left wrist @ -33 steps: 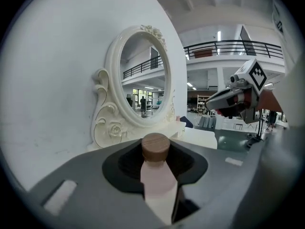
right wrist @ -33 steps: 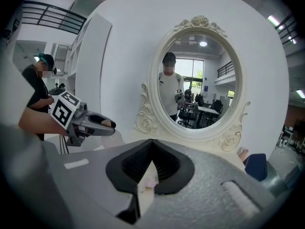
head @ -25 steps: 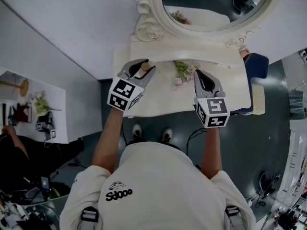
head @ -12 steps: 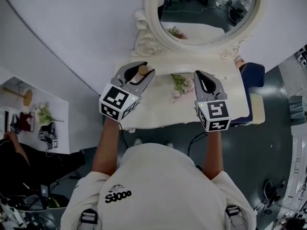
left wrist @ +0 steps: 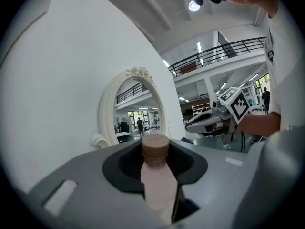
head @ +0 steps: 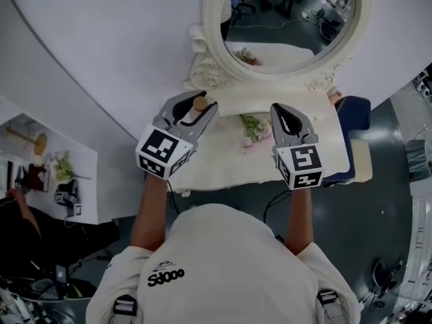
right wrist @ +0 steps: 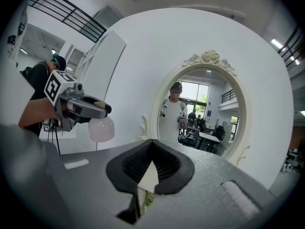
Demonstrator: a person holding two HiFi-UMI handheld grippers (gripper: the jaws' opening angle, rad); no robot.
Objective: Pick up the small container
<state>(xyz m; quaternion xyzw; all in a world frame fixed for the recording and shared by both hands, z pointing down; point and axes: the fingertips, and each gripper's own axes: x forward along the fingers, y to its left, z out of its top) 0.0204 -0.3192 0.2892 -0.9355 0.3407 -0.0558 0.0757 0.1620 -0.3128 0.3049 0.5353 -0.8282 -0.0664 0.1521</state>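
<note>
Above the dressing table's (head: pixel 223 171) back-left corner, the left gripper (head: pixel 198 104) pinches the small container (left wrist: pixel 156 175), held clear of it. The right gripper (head: pixel 286 115) is pressed together, empty. Pickup looks complete; next calls for a steady hold.

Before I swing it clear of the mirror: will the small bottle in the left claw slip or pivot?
Probably stiff: the small container shows no denting in the left claw. It is gripped near the brown cap, rounded body hanging free, so it could pivot. Its smooth surface looks slippery; move gently.
</note>
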